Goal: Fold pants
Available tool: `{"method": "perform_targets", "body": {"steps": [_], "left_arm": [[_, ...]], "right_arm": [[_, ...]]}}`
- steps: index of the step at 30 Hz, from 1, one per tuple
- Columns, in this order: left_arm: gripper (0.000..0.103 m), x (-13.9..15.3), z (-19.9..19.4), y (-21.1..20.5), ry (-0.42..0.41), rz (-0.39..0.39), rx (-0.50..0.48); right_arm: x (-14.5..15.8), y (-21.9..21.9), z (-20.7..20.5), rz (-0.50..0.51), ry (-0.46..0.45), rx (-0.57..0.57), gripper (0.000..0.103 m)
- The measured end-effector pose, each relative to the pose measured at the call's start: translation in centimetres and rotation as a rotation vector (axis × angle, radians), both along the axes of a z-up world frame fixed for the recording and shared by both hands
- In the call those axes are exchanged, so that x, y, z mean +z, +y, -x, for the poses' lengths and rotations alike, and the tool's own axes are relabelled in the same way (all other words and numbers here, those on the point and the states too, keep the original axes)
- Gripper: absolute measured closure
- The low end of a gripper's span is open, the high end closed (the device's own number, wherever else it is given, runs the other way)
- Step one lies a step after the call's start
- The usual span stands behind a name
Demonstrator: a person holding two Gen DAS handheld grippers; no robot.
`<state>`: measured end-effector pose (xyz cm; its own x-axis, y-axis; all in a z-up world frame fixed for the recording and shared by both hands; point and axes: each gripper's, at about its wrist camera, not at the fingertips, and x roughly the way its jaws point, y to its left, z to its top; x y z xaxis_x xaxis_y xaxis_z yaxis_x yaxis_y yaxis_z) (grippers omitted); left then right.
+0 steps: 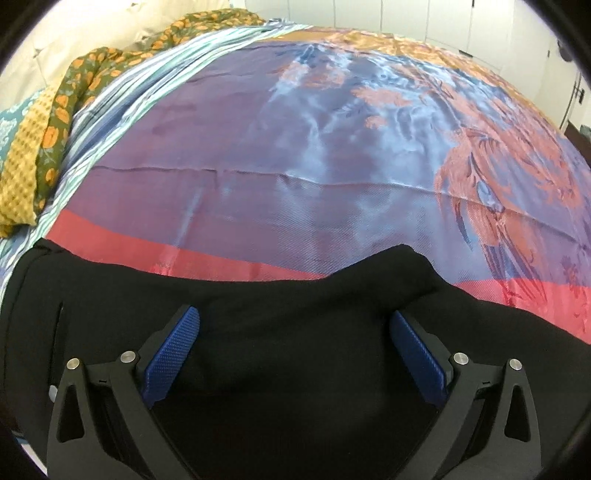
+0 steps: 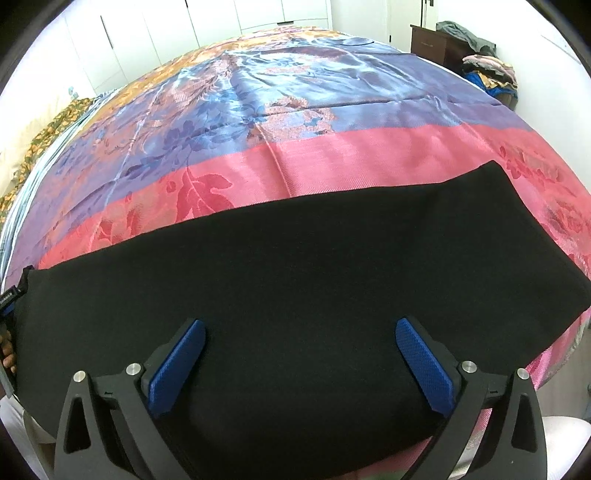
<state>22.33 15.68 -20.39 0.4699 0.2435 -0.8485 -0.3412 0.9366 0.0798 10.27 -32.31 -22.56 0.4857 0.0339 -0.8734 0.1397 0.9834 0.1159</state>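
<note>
Black pants [image 1: 258, 314] lie flat along the near edge of a bed with a shiny blue, purple and pink bedspread [image 1: 295, 166]. In the left wrist view a raised fold of the black cloth [image 1: 399, 269] humps up ahead of the right finger. My left gripper [image 1: 295, 325] is open, with its blue pads over the black cloth and nothing between them. In the right wrist view the pants [image 2: 295, 277] spread wide across the pink border [image 2: 332, 158]. My right gripper [image 2: 300, 336] is open above the cloth and holds nothing.
A green and orange floral blanket [image 1: 74, 92] and a yellow pillow [image 1: 18, 177] lie at the bed's left side. White cupboards [image 2: 221, 18] line the far wall. A dark wooden cabinet [image 2: 436, 44] with heaped clothes [image 2: 484, 66] stands at the far right.
</note>
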Motion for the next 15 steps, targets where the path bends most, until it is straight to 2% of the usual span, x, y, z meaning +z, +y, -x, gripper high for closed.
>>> {"method": "perform_targets", "body": {"steps": [2,4,7,10,13,15], "left_arm": [[0.000,0.0,-0.1,0.1,-0.003,-0.005,-0.001],[0.000,-0.1,0.0,0.0,-0.009,-0.012,-0.001],[0.000,-0.2,-0.1,-0.1,-0.012,-0.022,-0.003],[0.000,-0.1,-0.2,-0.3,-0.010,-0.034,-0.004],[0.000,-0.1,-0.2,-0.5,-0.004,-0.048,-0.004],[0.001,0.2,-0.3,-0.6,0.011,-0.051,-0.005]], "right_arm": [[0.5,-0.6,-0.1,-0.047,0.011,0.002,0.001],[1.2,-2.0,-0.3,-0.139,0.030,0.005,0.001],[2.1,-6.4,-0.6,-0.273,0.045,-0.067,0.001],[2.3,-11.7,-1.0,-0.301,0.066,-0.163,0.003],[2.8,-16.2,-1.1,-0.346,0.045,-0.257,0.008],[3.6,-17.8,-0.8,-0.333,0.013,-0.293,0.008]]}}
